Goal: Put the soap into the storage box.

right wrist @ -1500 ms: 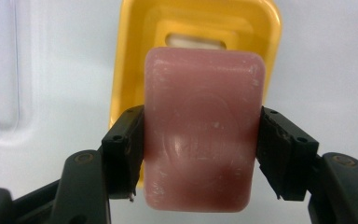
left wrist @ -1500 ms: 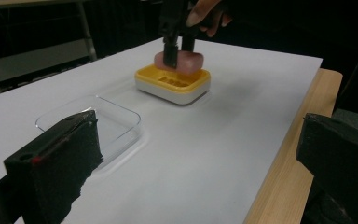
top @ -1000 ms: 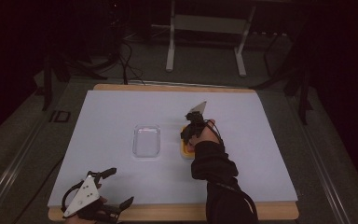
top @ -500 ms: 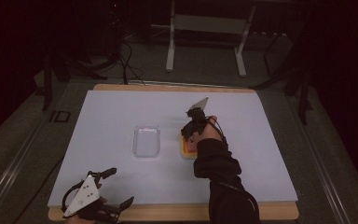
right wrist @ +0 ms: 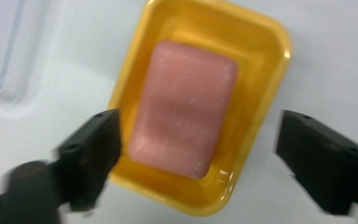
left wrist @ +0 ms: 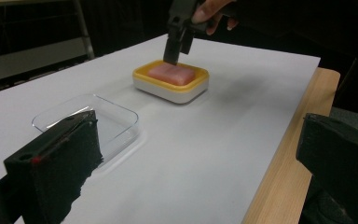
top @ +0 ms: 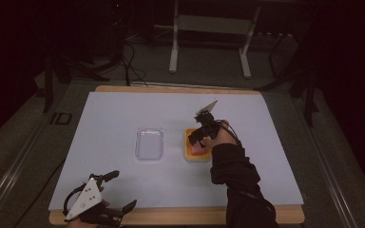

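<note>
**A:** Entry, right side. Where do my jaws stand?

**B:** Your right gripper (top: 200,137) hangs over the yellow rectangular plastic dish (right wrist: 256,60), pointing down at it. In the right gripper view your jaws are spread wide, one on each side of the dish, nothing between the pads. The pink rectangular bar of soap (right wrist: 182,107) lies flat inside the dish, untouched.

**A:** And the dish itself?

**B:** Yellow top on a white base, seen in the left gripper view (left wrist: 171,83). It sits on the white sheet covering the wooden-edged table (top: 123,114), a little right of centre. Just to its left, apart from it, is a clear shallow rectangular plastic tray (top: 149,143), nothing in it that I can see.

**A:** Left side?

**B:** Your left gripper (top: 116,192) is at the near left corner of the table, held low by the wooden edge, well apart from both containers. Its jaws are released, wide apart, gripping nothing; the left gripper view looks between them across the sheet toward tray and dish.

**A:** Contact with soap?

**B:** None visible.
</note>
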Action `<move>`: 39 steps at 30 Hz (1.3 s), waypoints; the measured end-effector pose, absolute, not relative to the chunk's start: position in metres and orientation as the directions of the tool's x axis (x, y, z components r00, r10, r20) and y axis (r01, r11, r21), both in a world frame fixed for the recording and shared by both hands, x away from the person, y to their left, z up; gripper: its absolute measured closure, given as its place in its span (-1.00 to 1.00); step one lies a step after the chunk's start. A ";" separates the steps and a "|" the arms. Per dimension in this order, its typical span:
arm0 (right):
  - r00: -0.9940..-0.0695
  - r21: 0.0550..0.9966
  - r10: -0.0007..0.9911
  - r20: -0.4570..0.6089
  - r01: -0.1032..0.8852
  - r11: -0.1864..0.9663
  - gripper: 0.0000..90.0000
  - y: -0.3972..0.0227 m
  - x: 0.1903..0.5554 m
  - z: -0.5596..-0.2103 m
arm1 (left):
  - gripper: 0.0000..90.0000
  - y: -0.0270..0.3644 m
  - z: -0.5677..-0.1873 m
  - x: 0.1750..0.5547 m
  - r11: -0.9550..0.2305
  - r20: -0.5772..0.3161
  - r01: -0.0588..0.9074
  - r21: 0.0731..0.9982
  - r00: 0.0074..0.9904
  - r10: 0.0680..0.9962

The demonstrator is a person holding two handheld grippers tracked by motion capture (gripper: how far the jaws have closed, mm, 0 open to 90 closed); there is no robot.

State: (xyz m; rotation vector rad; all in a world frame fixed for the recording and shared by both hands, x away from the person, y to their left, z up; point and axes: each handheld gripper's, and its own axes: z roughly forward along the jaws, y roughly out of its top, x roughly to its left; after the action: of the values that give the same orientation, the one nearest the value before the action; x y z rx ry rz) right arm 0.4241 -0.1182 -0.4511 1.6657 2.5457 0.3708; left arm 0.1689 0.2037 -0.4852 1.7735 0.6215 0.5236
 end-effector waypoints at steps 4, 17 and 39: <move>-0.452 0.297 0.886 0.102 0.864 0.407 -0.72 -0.129 0.419 -0.447 | -1.00 0.204 -0.485 0.169 -0.231 0.038 0.148 0.962 0.762 0.646; -0.530 0.413 0.845 0.074 0.787 0.458 -0.73 -0.160 0.396 -0.440 | -1.00 0.204 -0.486 0.170 -0.234 0.037 0.153 0.960 0.760 0.649; -0.605 0.573 0.796 0.022 0.660 0.486 -0.70 -0.214 0.339 -0.443 | -1.00 0.203 -0.487 0.171 -0.243 0.041 0.159 0.957 0.756 0.654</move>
State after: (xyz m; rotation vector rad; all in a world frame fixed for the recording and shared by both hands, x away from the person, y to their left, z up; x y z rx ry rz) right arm 0.3391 -0.2145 -0.4426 1.2439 2.4871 0.7978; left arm 0.1706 0.2029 -0.4872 1.7872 0.6353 0.5284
